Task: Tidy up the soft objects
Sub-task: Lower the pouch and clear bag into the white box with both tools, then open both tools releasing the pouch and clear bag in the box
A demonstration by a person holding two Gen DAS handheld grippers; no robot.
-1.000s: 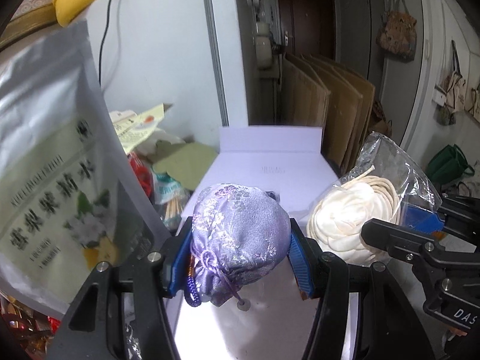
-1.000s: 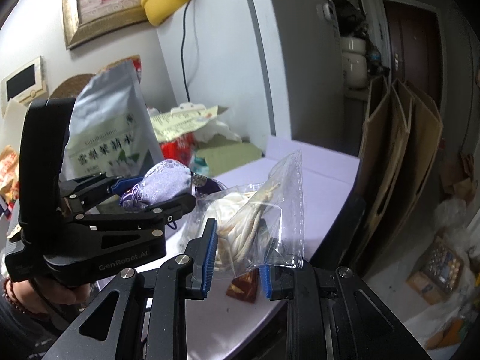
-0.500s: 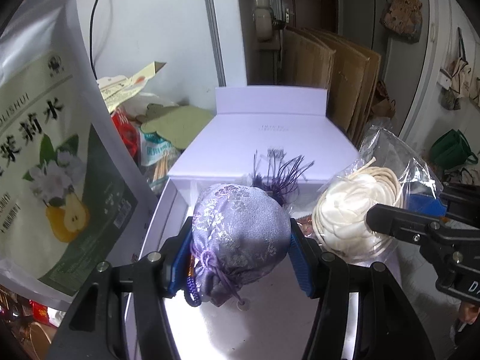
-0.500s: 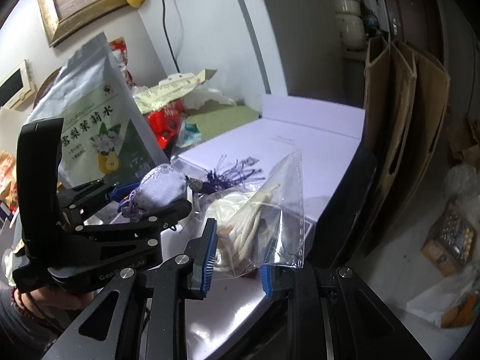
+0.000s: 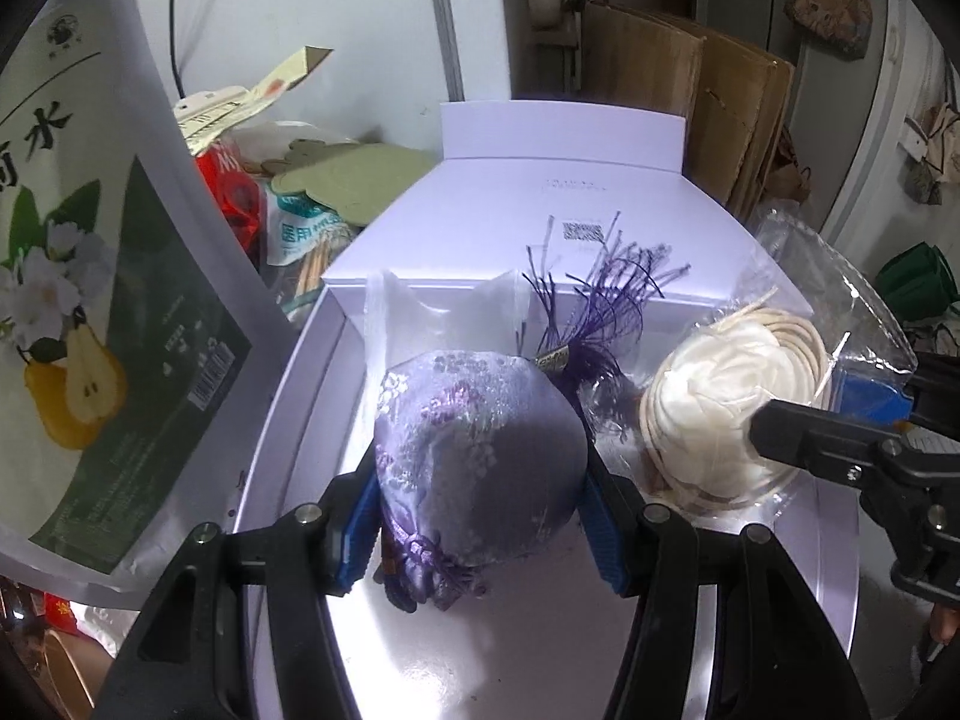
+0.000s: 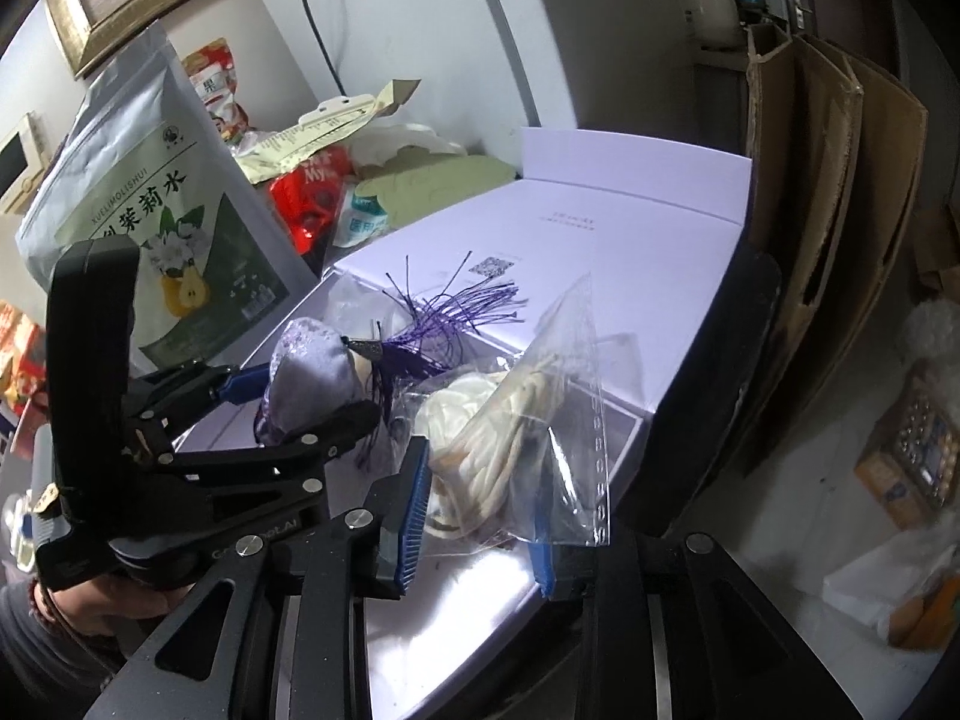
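A purple brocade drawstring pouch [image 5: 480, 450] sits squeezed between the blue pads of my left gripper [image 5: 480, 516], low over the open white box [image 5: 288, 396]. The same pouch [image 6: 312, 372] and left gripper [image 6: 300, 402] appear at the left of the right wrist view. A clear bag of coiled white cord [image 6: 510, 420] stands between the pads of my right gripper [image 6: 480, 534], whose jaws are opening; the bag still touches both pads and its lower end rests on the box. That bag [image 5: 720, 408] lies just right of the pouch. A purple tassel [image 5: 588, 312] lies in the box behind them.
The box lid [image 5: 540, 222] lies flat behind the tray. A tall pouch printed with a pear [image 5: 90, 300] stands close on the left, red and green packets [image 5: 240, 204] behind it. Cardboard sheets [image 5: 690, 72] lean at the back. A hand [image 6: 120, 594] holds the left gripper.
Both grippers have sunk and tipped down toward the open box, bringing its inside and the tassel into view. The right pads now stand slightly wider around the bag.
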